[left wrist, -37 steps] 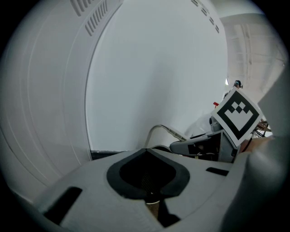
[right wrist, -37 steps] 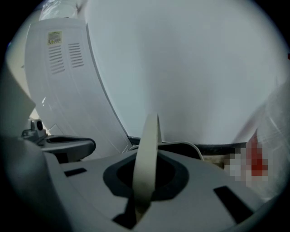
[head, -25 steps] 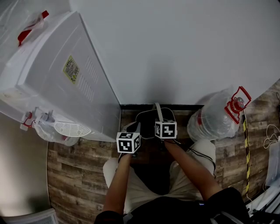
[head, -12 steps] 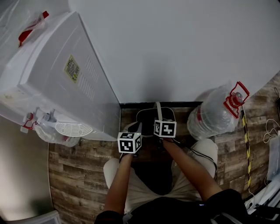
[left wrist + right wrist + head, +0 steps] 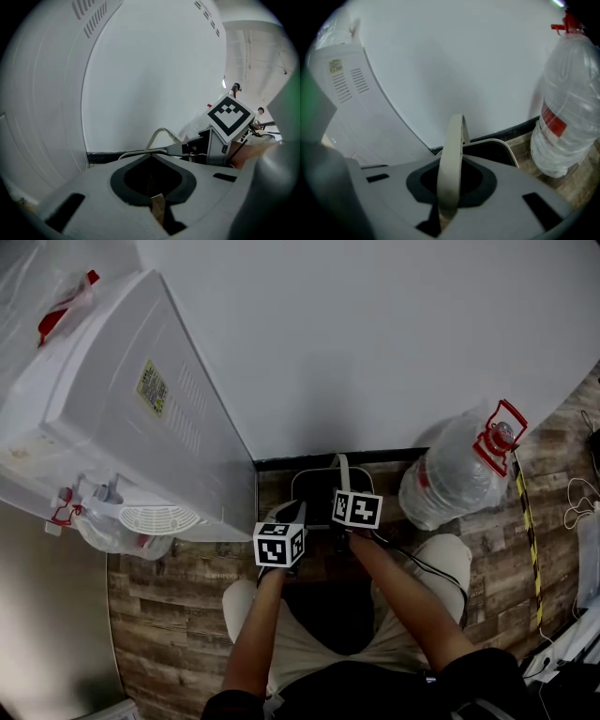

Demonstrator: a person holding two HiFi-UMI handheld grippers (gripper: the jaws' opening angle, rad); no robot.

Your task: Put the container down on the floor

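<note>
The container point(image 5: 314, 480) is a dark bin with a beige rim, down by the black baseboard at the wall. Its beige handle point(image 5: 342, 474) stands upright. My right gripper point(image 5: 345, 491) is shut on that handle, which runs up between the jaws as a beige band point(image 5: 452, 164) in the right gripper view, with the container rim point(image 5: 506, 146) behind. My left gripper point(image 5: 292, 514) is just left of the bin and shut, its jaws point(image 5: 157, 211) showing only a thin sliver of wood floor. From there I see the handle point(image 5: 159, 133) and the right gripper's cube point(image 5: 229, 117).
A white water dispenser point(image 5: 122, 418) stands close on the left. A large clear water bottle point(image 5: 459, 474) with a red cap stands on the right, point(image 5: 567, 117). The person's knees flank the bin on the wood floor point(image 5: 169, 568). Yellow-black tape point(image 5: 530, 540) runs along the right.
Both grippers stay almost in place at the bin. The right gripper's cube has tilted slightly to the right, and the head view has shifted a little.
</note>
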